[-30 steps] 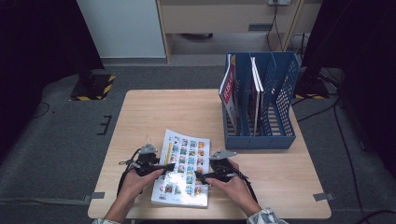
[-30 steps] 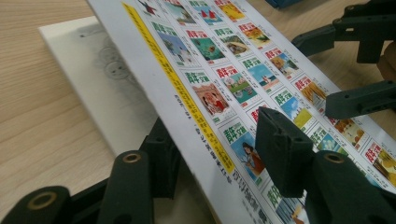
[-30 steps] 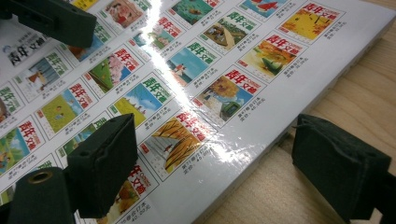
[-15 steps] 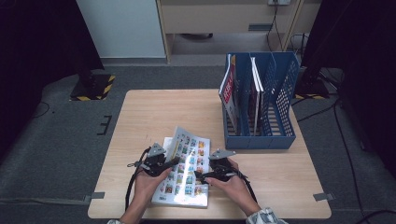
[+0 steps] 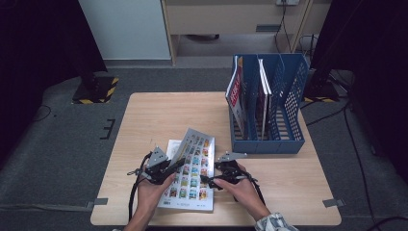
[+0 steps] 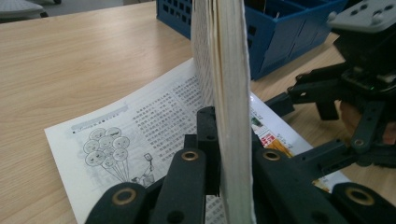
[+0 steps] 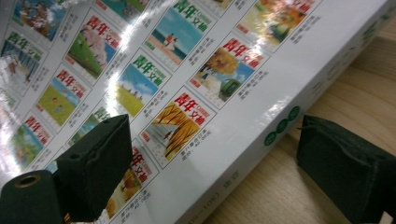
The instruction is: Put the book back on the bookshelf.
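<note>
Wooden surface [image 5: 159, 115] over grey floor, dark at both edges, with a pale cabinet beyond the far side. Near the close edge, a magazine [image 5: 190, 185] lying flat, its glossy cover printed with rows of small colourful pictures, its spine toward the right. Front part of the magazine, cover and a thick sheaf of pages [image 6: 229, 93], lifted and standing almost upright, with a printed page showing a drawing of balloons laid bare beneath it. Left hand-held gripper [image 5: 166, 168] at the magazine's left edge, jaws having just been closing and now clamped on that raised sheaf, seen edge-on between the two black jaws in the left gripper view. Right hand-held gripper [image 5: 216, 180] at the magazine's right edge, jaws apart, one pad over the cover and the other over the bare wood just past the spine; touching or only hovering, cannot tell. Blue file rack [image 5: 293, 110] at the far right of the surface, well apart from the magazine, holding a red-covered book [image 5: 235, 94] upright in its left slot and other thin volumes beside it.
</note>
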{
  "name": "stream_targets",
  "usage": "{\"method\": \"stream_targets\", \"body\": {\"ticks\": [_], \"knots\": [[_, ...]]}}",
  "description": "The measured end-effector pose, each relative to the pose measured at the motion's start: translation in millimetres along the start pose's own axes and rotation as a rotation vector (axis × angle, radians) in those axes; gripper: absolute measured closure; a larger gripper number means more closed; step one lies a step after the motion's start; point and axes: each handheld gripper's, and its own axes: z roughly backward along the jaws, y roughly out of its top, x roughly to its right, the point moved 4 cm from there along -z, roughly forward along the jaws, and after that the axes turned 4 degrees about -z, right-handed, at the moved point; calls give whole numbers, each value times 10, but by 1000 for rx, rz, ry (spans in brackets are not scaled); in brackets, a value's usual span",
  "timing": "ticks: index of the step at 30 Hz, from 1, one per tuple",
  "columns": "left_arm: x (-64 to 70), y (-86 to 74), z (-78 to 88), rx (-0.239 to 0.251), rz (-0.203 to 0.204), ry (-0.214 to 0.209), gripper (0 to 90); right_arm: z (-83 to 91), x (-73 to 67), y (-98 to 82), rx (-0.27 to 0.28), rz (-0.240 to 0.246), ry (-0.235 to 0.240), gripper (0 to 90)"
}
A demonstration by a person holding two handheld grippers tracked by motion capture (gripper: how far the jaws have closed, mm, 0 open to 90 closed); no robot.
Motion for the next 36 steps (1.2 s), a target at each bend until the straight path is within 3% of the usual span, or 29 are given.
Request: {"method": "stream_targets", "body": {"ticks": [6,13,18,21,23,25,27,29,31,33,35,36], "knots": [[-7,7,28,14,19,-12,855,-49,-50,-3,-13,-14,60,124],[-67,-48,-13,-20,28,4,842,-56,-44,-9,-21,-29,55,132],[-190,-140,-54,-94,7,61,756,-59,-51,-11,-24,-21,45,138],[-355,-204,-21,-152,-25,149,685,-61,-53,-11,-22,-22,41,138],[-482,-246,49,-177,-32,191,577,-61,-56,-11,-22,-21,38,139],[-586,-261,102,-152,-58,164,552,-63,-56,-10,-20,-16,32,140],[-646,-315,172,-181,-30,185,510,-65,-58,-10,-20,-13,29,140],[-698,-377,168,-186,-28,136,438,-64,-56,-10,-20,-15,31,139],[-729,-452,207,-230,-16,141,395,-61,-54,-10,-20,-22,36,140],[-742,-483,221,-230,1,117,330,-62,-57,-10,-21,-22,35,140],[-731,-516,205,-242,28,73,262,-63,-57,-10,-20,-21,33,143],[-719,-528,191,-255,31,52,272,-63,-56,-10,-20,-20,30,145]]}}
